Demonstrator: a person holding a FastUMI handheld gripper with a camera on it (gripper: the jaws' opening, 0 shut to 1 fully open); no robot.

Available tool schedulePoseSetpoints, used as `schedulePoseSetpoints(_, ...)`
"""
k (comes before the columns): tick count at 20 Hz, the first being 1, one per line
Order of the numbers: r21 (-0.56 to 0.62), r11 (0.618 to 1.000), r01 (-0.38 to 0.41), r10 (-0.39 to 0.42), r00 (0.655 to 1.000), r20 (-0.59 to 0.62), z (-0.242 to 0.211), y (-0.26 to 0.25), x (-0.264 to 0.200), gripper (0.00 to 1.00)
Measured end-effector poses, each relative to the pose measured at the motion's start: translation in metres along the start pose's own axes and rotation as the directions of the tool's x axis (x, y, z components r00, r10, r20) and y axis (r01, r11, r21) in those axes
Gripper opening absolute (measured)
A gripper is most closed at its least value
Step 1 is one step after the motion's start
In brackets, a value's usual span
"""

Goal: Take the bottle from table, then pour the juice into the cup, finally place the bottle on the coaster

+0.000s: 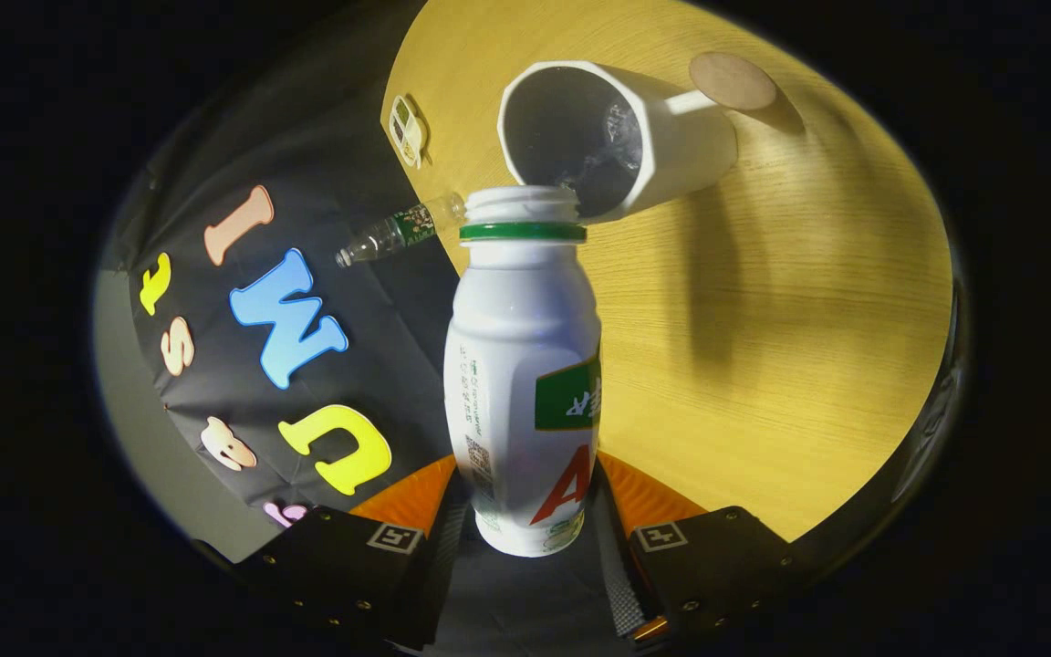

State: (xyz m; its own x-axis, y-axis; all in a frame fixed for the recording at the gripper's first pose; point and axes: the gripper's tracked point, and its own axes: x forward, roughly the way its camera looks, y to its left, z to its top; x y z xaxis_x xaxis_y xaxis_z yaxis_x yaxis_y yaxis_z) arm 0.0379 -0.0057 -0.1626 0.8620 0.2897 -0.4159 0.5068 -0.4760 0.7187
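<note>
My gripper (530,525) is shut on a white bottle (523,365) with a green neck ring and a green and red label, one finger pressing on each side of its base. The bottle has no cap and lies tilted over, its open mouth (523,203) right at the rim of the white cup (612,137). The cup stands on the wooden table (808,347), and its inside looks dark with a wet glint. Just beyond the cup lies a round brown coaster (732,80), partly hidden behind the cup's handle.
A small clear plastic bottle (398,233) lies at the table's edge by the black cloth wall. A small white timer-like device (407,130) sits on the table near that edge, to the side of the cup.
</note>
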Motion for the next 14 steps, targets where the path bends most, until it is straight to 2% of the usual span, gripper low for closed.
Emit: schedulePoseSetpoints(14, 0.09, 0.996, -0.003, 0.005, 1.0, -0.021, -0.002, 0.015, -0.004, 0.69)
